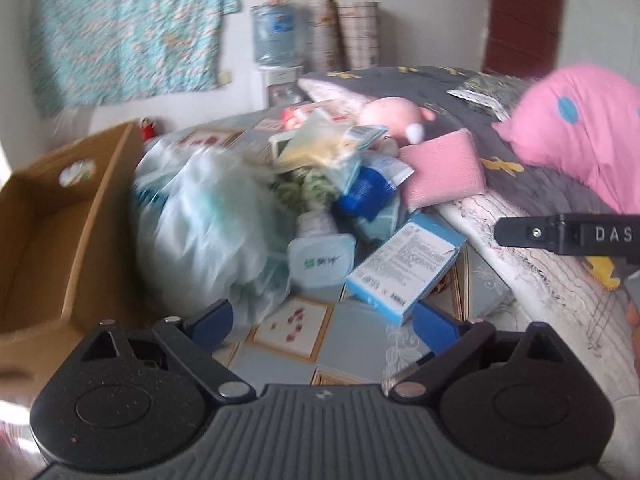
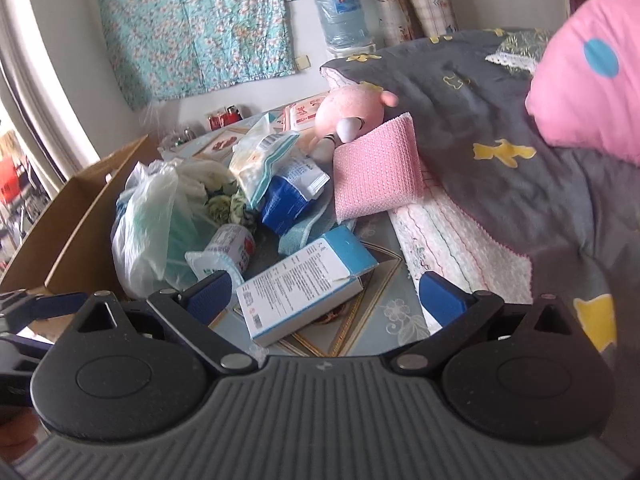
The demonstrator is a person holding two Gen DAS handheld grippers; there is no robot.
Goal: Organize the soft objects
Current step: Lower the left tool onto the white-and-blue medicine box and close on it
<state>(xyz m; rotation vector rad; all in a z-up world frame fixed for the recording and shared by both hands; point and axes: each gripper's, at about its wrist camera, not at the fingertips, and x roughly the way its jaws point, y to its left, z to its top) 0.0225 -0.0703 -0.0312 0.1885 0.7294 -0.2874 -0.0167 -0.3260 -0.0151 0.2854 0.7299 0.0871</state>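
Observation:
A pile lies on the patterned tabletop: a pink plush toy (image 1: 394,114) (image 2: 352,108), a pink knitted pad (image 1: 442,168) (image 2: 376,168), a pale plastic bag (image 1: 208,220) (image 2: 148,220) and a blue-and-white carton (image 1: 404,264) (image 2: 308,280). A big pink pillow (image 1: 580,128) (image 2: 592,76) with blue dots rests on the grey blanket (image 2: 460,120). My left gripper (image 1: 324,322) is open and holds nothing, short of the bag and carton. My right gripper (image 2: 326,296) is open too; the carton lies on the table beyond its fingers, untouched.
An open cardboard box (image 1: 60,220) (image 2: 60,232) stands at the left of the pile. Packets, a small bottle (image 2: 228,248) and a blue pouch (image 2: 288,196) are mixed in. A white towel (image 2: 452,248) edges the blanket. A water jug (image 2: 340,12) stands by the wall.

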